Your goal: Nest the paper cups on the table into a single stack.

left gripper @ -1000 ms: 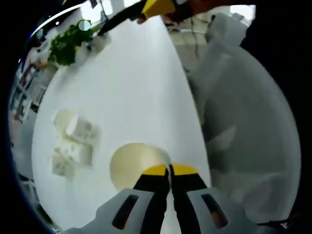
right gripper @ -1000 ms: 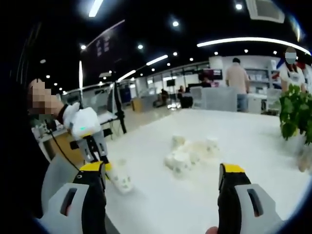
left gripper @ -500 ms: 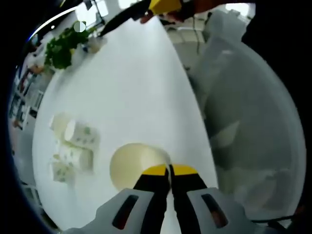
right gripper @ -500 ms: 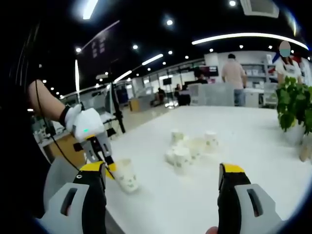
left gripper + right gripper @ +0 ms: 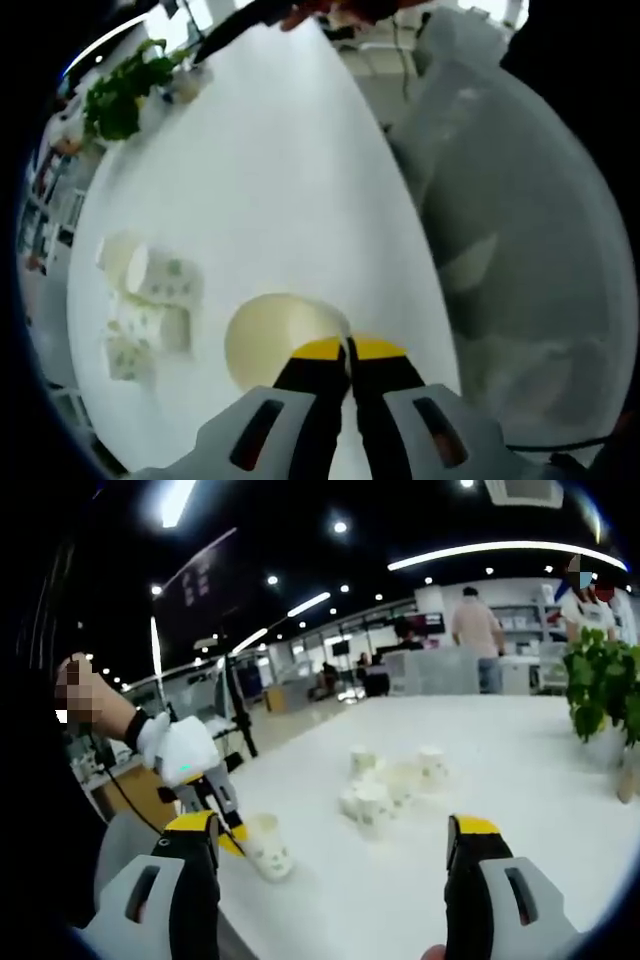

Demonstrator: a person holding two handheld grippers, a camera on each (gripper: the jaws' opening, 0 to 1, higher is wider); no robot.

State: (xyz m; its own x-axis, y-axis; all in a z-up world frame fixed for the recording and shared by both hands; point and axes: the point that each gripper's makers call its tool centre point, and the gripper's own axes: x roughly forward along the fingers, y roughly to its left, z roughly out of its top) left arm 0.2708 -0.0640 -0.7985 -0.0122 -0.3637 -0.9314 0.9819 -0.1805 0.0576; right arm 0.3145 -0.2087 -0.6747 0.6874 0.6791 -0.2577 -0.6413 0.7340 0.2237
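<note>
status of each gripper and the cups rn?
left gripper: shut on held paper cup's rim
held paper cup: gripped, empty, mouth toward camera
right gripper: open, empty
paper cup cluster: loose on white table, some upright, not stacked
potted plant: upright

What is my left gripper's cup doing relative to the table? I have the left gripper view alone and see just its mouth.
Observer: In the right gripper view the paper cup stands upright near the table edge, its rim pinched by the left gripper.
Operator: And the right gripper?
Observer: The right gripper hangs open, holding nothing.
Operator: Are the other cups upright?
Observer: At least two in the cluster of cups stand upright; the rest blur together.
</note>
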